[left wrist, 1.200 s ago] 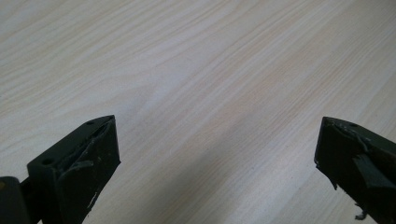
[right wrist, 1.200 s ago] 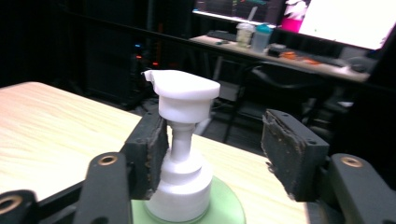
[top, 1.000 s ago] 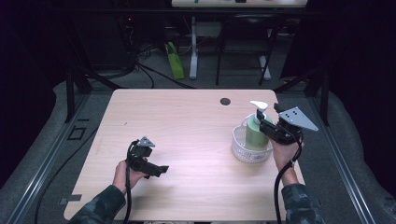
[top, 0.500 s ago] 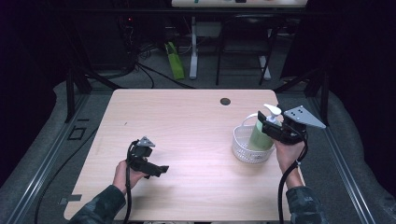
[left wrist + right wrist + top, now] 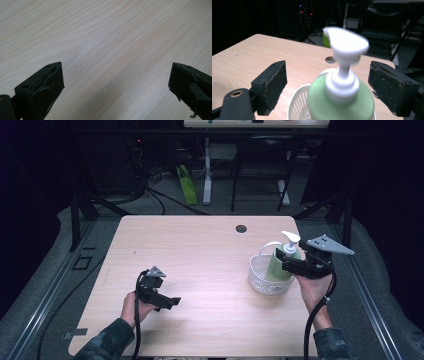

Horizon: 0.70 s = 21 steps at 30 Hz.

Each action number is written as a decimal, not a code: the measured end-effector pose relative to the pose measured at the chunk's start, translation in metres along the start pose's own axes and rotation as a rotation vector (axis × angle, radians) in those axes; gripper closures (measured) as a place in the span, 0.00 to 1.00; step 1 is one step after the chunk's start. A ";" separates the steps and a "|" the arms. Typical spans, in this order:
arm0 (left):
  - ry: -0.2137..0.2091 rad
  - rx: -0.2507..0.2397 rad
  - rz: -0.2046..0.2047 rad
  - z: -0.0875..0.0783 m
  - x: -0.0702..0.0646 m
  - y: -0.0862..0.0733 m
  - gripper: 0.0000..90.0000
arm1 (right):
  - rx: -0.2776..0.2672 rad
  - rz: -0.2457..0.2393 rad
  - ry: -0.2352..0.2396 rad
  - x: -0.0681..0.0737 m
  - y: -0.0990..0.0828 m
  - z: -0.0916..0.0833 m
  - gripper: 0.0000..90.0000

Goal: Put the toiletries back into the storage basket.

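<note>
Green soap bottle (image 5: 281, 262) standing upright in white basket (image 5: 261, 279) near table's (image 5: 200, 250) right edge. Right gripper (image 5: 328, 82) wide open, jaws flanking the pump, holding nothing. Left gripper (image 5: 116, 82) wide open, empty, parked low near front-left corner, probably idle.

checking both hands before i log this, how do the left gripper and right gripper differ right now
The left gripper sits low over bare table near the front left, with nothing between its jaws. The right gripper is raised at the right side, its jaws standing either side of the green pump bottle that sits in the white basket, without touching it. The right one carries a bigger grey plate on top. Both are open and hand-held.
</note>
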<state>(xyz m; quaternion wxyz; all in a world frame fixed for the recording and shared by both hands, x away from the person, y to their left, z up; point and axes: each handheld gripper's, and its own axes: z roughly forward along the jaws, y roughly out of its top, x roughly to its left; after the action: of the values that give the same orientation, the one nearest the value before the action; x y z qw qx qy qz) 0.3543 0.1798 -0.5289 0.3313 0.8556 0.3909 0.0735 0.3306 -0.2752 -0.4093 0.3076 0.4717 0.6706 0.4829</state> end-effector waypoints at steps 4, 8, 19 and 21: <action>0.004 0.001 -0.001 0.000 0.000 0.000 0.00 | 0.034 0.026 0.010 -0.001 -0.002 -0.010 0.15; 0.001 -0.003 0.001 0.000 -0.001 0.000 0.00 | 0.090 0.038 0.024 -0.002 -0.006 -0.018 0.11; -0.006 -0.009 0.001 -0.002 0.001 0.000 0.00 | 0.208 0.050 0.036 0.002 -0.028 -0.030 0.07; -0.005 -0.009 0.001 -0.002 0.002 0.000 0.00 | 0.225 0.052 0.037 0.002 -0.033 -0.032 0.07</action>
<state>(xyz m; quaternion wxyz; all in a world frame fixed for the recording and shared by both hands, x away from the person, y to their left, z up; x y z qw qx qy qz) 0.3549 0.1822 -0.5272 0.3360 0.8545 0.3892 0.0736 0.2912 -0.2878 -0.4293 0.2274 0.5116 0.7136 0.4210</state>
